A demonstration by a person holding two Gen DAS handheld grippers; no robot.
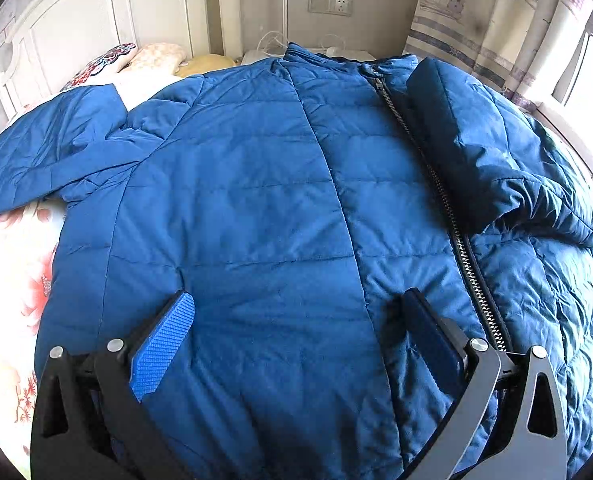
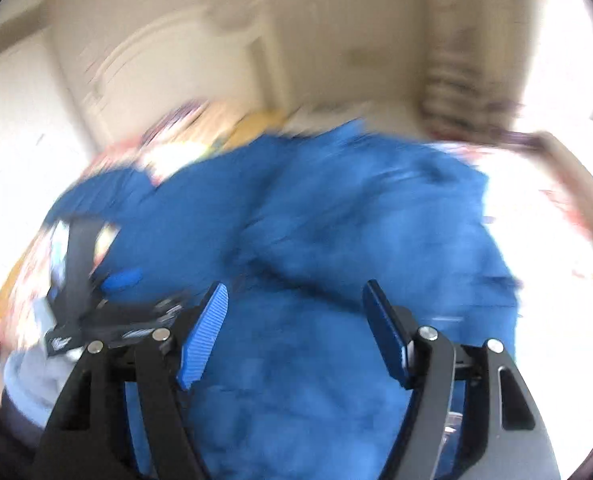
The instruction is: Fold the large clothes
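**Blue quilted jacket, spread on bed, 2 grippers above**

Item 1: blue quilted jacket (image 1: pixel 256 200). Laid front-up across a floral bedsheet (image 1: pixel 12 280), directly ahead of and beneath the left gripper (image 1: pixel 300 312). Collar at the far end from the tool. Metal zipper (image 1: pixel 448 208) running from collar toward the right-hand finger, passing just outside it. 1 sleeve (image 1: pixel 52 152) stretched out far to the left of the tool; the other sleeve (image 1: pixel 496 152) folded inward over the chest, ahead and to the right, lying just beyond the zipper line.

Item 2: left gripper. Jaws spread wide, nothing between the pads but the flat jacket front below; no cloth pinched. Whether the tips touch the fabric: cannot tell.

Item 3: right gripper (image 2: pixel 296 320). View heavily motion-blurred. Jaws standing apart, moderately wide, empty; jacket seen as a blue mass ahead and below. Left gripper visible to its left, over the jacket's near edge.

Item 4: surroundings, far side from the tools. White headboard (image 1: pixel 108 12), pillows (image 1: pixel 156 58), wall socket (image 1: pixel 330 4), patterned curtain (image 1: pixel 488 12) ahead-right by a bright window (image 1: pixel 592 72).
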